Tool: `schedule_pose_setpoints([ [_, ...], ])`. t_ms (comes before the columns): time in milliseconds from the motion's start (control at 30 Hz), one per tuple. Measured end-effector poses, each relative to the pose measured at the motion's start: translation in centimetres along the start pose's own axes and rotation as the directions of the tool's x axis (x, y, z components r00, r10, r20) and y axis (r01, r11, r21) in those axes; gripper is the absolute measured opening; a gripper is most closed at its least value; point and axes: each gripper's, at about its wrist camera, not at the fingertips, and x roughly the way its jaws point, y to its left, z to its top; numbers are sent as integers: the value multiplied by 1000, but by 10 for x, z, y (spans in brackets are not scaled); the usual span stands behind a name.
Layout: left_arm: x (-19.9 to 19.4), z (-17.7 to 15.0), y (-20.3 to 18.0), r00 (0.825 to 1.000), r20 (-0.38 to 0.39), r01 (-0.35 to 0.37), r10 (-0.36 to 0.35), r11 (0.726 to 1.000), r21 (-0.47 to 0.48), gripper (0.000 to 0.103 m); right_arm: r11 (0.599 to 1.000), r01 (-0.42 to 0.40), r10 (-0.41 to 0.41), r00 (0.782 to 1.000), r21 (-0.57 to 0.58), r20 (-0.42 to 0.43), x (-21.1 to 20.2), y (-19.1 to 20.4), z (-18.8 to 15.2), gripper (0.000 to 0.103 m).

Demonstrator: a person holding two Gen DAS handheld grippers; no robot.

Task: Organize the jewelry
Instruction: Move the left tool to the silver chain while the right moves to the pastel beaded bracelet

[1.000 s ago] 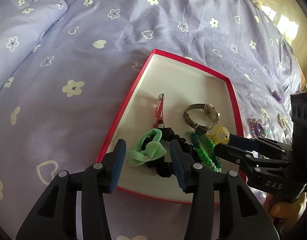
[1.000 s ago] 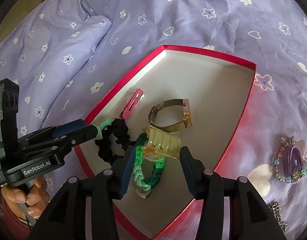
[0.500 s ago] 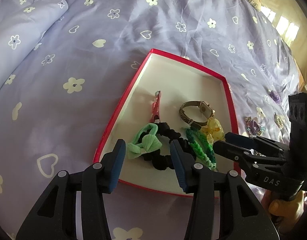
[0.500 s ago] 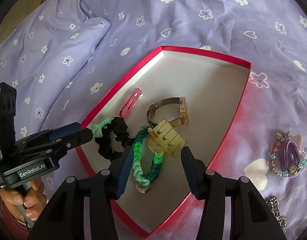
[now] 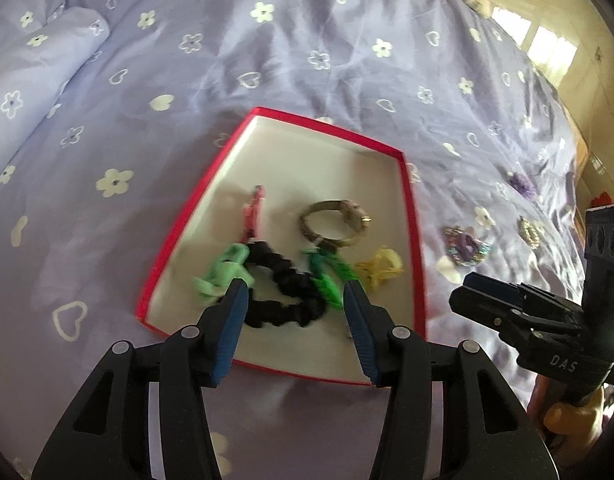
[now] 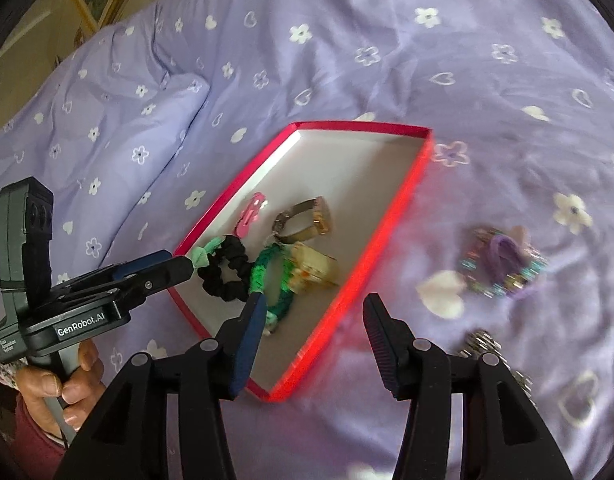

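Observation:
A red-rimmed white tray (image 5: 409,200) (image 6: 411,176) lies on the purple bedspread. It holds a pink hair clip (image 5: 253,210), a watch (image 5: 333,226), a black scrunchie with a green bow (image 5: 283,296), a green braided band (image 6: 263,276) and a yellow claw clip (image 6: 313,270). My left gripper (image 5: 295,296) is open and empty above the tray's near end. My right gripper (image 6: 313,312) is open and empty over the tray's right rim. A purple beaded bracelet (image 6: 505,262) and a metal chain (image 6: 483,342) lie on the bedspread to the right.
A rolled fold of duvet (image 5: 31,76) lies far left. More small jewelry pieces (image 5: 523,182) (image 5: 529,232) lie on the bedspread beyond the tray's right side. A lit window (image 5: 547,44) is at the far right.
The right gripper has let go of the yellow claw clip, which now lies in the tray, and has pulled back to the right. The left gripper has also drawn back from the tray.

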Motion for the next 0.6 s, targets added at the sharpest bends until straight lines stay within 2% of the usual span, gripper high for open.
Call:
schedule_pose_setpoints([
  [300,-6,-5,-49,997,-8,74,-74,995,67,48,996,71,-74,996,58,59,-53,-40,-22,52],
  [600,-3,-18,-103,988,-55,153,-146,977,149,48,978,161,-175,979,134,100,-107,-82,-51,52],
])
